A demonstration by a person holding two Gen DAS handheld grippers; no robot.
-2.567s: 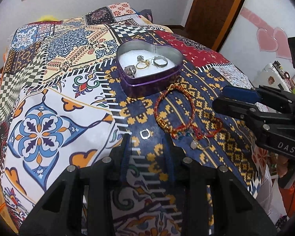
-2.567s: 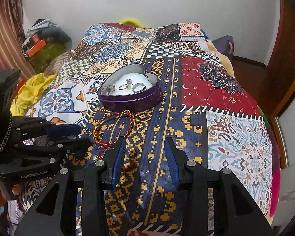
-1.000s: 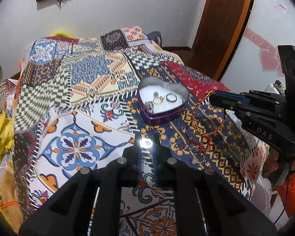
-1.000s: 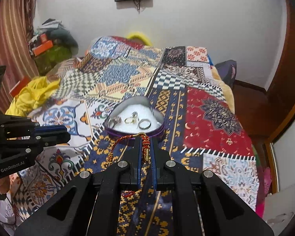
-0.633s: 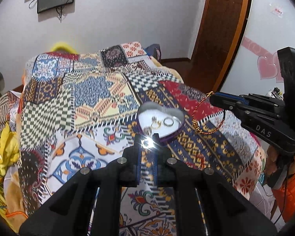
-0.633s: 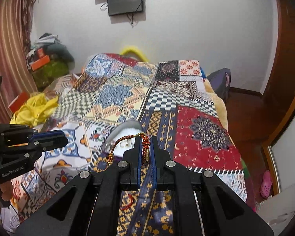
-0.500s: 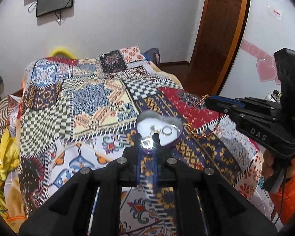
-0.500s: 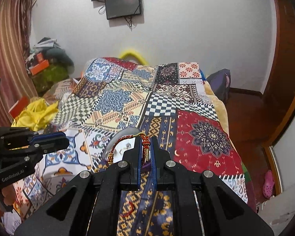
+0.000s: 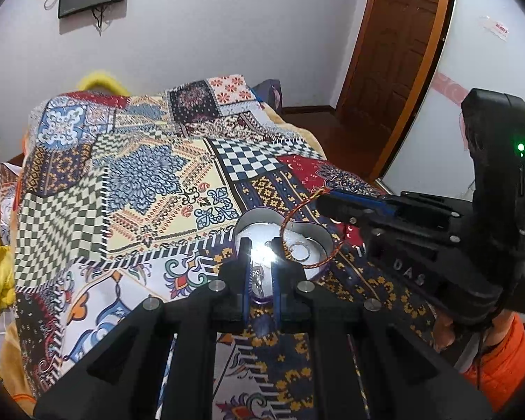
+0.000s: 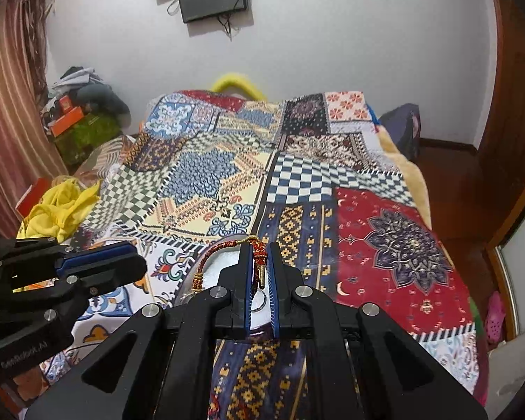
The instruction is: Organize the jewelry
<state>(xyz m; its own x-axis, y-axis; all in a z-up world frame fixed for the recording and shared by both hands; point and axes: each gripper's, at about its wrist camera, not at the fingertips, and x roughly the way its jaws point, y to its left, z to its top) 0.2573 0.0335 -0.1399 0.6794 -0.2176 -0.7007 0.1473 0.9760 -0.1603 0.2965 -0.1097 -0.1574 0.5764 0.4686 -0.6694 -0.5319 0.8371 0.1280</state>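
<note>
Both grippers hang above the heart-shaped tin (image 9: 323, 241), which sits on the patchwork bedspread (image 9: 140, 189). The left gripper (image 9: 261, 260) has its jaws narrow, pinching a small shiny ring (image 9: 261, 254) over the tin's near lobe. The right gripper (image 10: 259, 262) has its jaws closed on the knot of a red-and-gold cord bracelet (image 10: 224, 248), whose loop dangles over the tin's right lobe.

The risks, as I judge them: the bracelet's loop swings partly beyond the tin's rim, so letting go now could drape it over the wall or onto the bedspread. The ring, freed off-centre, could bounce out and vanish in the busy pattern.

Count: one tin, one bracelet, one held ring, and at least one silver ring (image 9: 299, 250) in the tin; glare hides any others.
</note>
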